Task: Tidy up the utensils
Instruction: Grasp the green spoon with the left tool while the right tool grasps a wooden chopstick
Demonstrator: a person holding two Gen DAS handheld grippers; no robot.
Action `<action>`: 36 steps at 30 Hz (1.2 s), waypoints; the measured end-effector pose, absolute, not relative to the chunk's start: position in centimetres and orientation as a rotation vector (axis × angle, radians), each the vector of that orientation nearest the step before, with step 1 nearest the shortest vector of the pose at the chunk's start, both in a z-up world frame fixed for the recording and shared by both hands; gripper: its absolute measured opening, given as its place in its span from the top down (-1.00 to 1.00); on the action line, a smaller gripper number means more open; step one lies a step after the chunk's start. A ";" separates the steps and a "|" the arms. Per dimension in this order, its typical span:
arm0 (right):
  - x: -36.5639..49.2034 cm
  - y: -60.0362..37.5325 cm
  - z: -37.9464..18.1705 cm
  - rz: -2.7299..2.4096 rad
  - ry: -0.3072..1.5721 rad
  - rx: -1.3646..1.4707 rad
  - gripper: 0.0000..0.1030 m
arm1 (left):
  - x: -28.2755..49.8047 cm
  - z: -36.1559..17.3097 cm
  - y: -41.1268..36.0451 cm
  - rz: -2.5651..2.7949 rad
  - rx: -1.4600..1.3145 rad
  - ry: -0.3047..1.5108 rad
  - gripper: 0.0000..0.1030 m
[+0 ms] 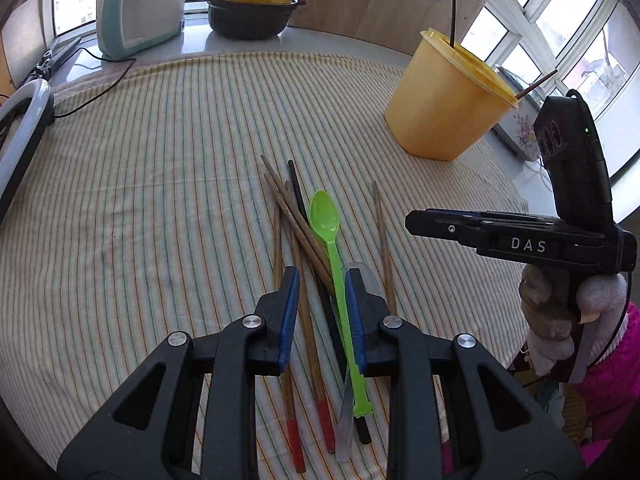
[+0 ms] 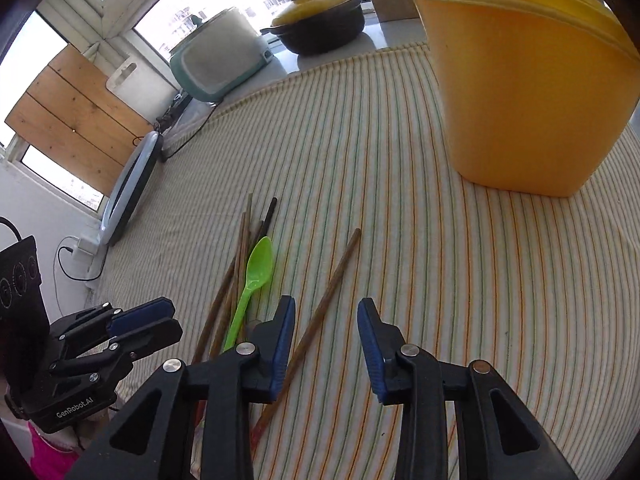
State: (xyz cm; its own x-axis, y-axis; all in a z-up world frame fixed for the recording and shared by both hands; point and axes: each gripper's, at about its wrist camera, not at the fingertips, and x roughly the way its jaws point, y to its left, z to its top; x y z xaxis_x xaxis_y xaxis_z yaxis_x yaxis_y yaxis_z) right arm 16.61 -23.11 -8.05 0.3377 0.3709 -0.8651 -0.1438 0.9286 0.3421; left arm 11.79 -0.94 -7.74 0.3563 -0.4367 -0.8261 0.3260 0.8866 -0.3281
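Your left gripper (image 1: pixel 322 316): jaws parted, straddling green spoon (image 1: pixel 325 216), bowl pointing away. Your right gripper (image 2: pixel 326 344): jaws wide, empty, over lone chopstick (image 2: pixel 320 312).

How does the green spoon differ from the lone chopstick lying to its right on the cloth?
The green spoon is bright green plastic with a bowl end; the lone chopstick is a thin brown stick. The spoon lies across the heap of chopsticks, between the fingers of the open left gripper; the lone chopstick lies apart, flat on the striped cloth, next to the open right gripper. Both point roughly toward the yellow container, and neither is in it yet.
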 end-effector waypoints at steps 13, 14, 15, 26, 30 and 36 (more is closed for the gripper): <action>18.2 -20.6 -10.1 0.301 1.268 0.185 0.62 | 12.9 -9.8 -2.1 -0.519 -0.153 1.165 0.67; 18.3 -20.5 -10.1 0.300 1.273 0.182 0.62 | 13.0 -9.9 -2.2 -0.522 -0.155 1.168 0.67; 18.3 -20.5 -10.2 0.298 1.275 0.176 0.62 | 13.0 -10.0 -2.4 -0.525 -0.153 1.172 0.67; 18.8 -20.4 -10.2 0.285 1.295 0.184 0.63 | 13.9 -11.0 -3.2 -0.515 -0.129 1.214 0.67; 19.0 -20.0 -10.3 0.280 1.299 0.162 0.63 | 14.1 -11.3 -3.7 -0.508 -0.107 1.220 0.67; 19.3 -19.6 -10.3 0.272 1.309 0.134 0.63 | 14.4 -11.3 -4.2 -0.508 -0.095 1.211 0.75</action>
State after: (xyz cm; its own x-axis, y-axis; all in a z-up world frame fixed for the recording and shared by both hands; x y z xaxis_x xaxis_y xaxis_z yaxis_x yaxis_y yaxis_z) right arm 19.34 -19.60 -10.25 0.2328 0.2725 -0.9336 -0.1220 0.9605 0.2499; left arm 14.42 -4.15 -11.33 0.2555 -0.4230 -0.8694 0.3237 0.8847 -0.3353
